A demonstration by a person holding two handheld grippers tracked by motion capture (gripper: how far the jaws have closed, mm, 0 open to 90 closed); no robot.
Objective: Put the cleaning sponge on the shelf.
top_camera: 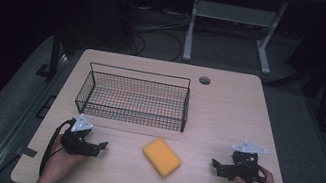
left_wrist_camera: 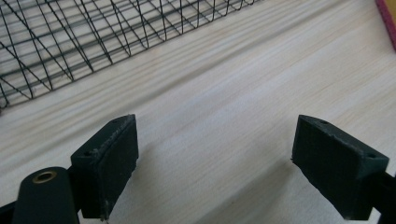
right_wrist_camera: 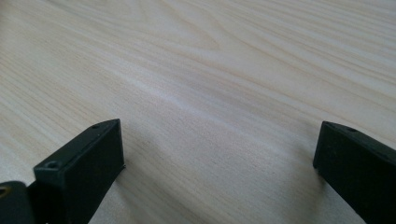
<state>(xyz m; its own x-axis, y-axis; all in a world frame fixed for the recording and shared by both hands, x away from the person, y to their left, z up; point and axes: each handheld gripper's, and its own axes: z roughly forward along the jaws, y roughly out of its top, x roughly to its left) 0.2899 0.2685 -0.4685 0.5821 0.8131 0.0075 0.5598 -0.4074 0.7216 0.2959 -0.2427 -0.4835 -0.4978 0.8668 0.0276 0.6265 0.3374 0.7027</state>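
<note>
Hands at near table edge: left gripper (top_camera: 101, 147) and right gripper (top_camera: 215, 165) rest low, jaws wide, empty, likely start pose. Yellow sponge (top_camera: 161, 157) lies between them; wire basket (top_camera: 135, 98) behind, probable destination.

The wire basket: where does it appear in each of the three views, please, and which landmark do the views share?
High view: the wire basket stands at the middle of the picture, on the far left part of the table, beyond the yellow sponge.
Left gripper view: its mesh fills the upper left corner, beyond the open jaws.
Right gripper view: the basket is not in it.
Shared landmark: the pale wood grain of the table.
</note>
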